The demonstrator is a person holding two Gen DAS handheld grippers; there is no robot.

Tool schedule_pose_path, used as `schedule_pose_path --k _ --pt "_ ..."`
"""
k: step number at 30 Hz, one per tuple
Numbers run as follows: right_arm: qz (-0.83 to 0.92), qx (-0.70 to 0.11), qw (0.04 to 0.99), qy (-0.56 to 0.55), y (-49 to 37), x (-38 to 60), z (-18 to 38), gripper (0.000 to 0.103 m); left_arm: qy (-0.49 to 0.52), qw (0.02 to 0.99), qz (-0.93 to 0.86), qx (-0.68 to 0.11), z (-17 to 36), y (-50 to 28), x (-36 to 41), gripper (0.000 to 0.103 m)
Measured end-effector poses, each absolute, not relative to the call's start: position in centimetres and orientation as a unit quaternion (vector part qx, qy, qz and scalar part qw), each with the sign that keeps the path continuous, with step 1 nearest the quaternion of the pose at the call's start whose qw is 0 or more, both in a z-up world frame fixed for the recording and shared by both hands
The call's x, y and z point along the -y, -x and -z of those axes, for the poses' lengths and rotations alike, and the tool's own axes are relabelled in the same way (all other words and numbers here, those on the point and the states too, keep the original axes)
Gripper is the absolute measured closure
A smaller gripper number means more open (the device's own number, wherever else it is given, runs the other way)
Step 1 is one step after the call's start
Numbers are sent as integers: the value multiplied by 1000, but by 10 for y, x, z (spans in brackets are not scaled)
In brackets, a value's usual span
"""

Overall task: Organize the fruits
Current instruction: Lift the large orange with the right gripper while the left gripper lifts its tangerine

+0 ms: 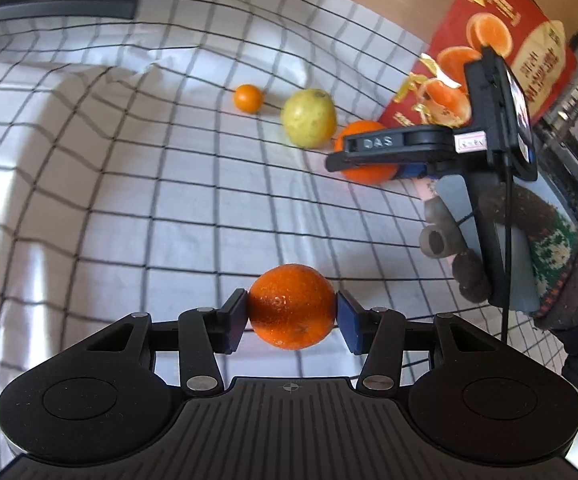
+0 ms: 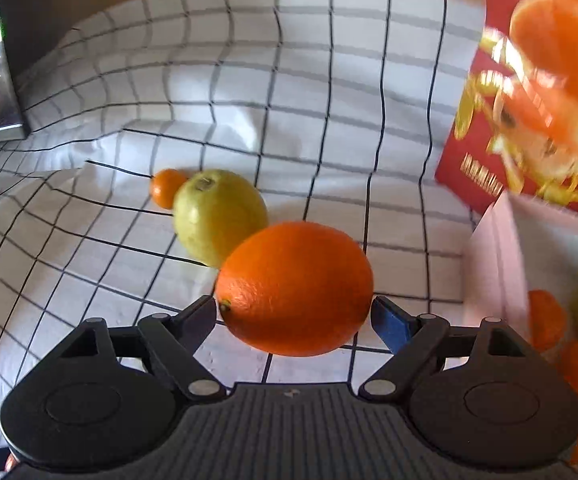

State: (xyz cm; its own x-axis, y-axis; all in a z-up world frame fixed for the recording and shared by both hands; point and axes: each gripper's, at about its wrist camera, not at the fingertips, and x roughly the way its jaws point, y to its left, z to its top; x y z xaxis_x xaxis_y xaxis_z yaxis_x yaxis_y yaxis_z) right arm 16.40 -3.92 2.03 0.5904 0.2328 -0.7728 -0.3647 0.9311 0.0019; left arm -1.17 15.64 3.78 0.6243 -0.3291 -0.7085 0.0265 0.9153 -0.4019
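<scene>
Clamping a small orange between its blue pads, the left gripper holds the fruit just above the checked cloth, both pads pressed against its sides. The right gripper has a large orange between its fingers; its jaws stand wide, the left fingertip seeming to touch the fruit near the stem end and the blue right pad sitting at its edge, though whether the pads truly press on it I cannot tell. Taking that large orange as the landmark: a yellow-green pear-like fruit lies just behind it to the left, and a little tangerine sits beyond that fruit, partly hidden by it. To the right of the large orange stands a red carton printed with orange halves, and nearer, at the right edge, a pale container wall with more orange and green fruit blurred behind it. From the left wrist view, a gloved hand grips the right tool's handle.
</scene>
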Motion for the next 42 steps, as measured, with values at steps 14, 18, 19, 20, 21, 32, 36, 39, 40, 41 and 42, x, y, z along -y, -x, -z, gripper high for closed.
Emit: schedule_pose_path --k 14,18,19,20,21,32,36,39,40,41,42 --pt "-209 -441 871 63 -125 53 -28 26 197 884 65 -418 -37 19 -176 50" --pt "-238 -439 865 54 -81 66 -38 26 195 884 71 -420 -37 15 -173 50" --pt "-242 -439 864 55 -69 70 -39 26 194 883 75 -421 -37 13 -170 50" --pt "-244 -439 863 57 -58 74 -40 26 191 883 80 -421 -38 11 -167 50" --pt "-246 -440 862 61 -47 79 -40 26 188 883 87 -422 -38 8 -163 50" --pt "-213 -451 863 84 20 126 -22 25 138 875 148 -441 -33 -14 -105 50" --pt "-202 -447 867 88 27 124 -16 22 133 876 148 -440 -33 -20 -102 50" --pt "-185 -431 879 82 32 124 -11 19 139 874 150 -441 -32 -23 -103 50" --pt "-179 -427 883 78 33 124 -10 18 139 874 151 -441 -31 -24 -103 50" --pt "-177 -425 885 75 34 124 -9 16 139 874 151 -441 -31 -24 -103 50" --pt "-178 -425 885 74 32 124 -9 12 139 873 152 -442 -31 -24 -103 50"
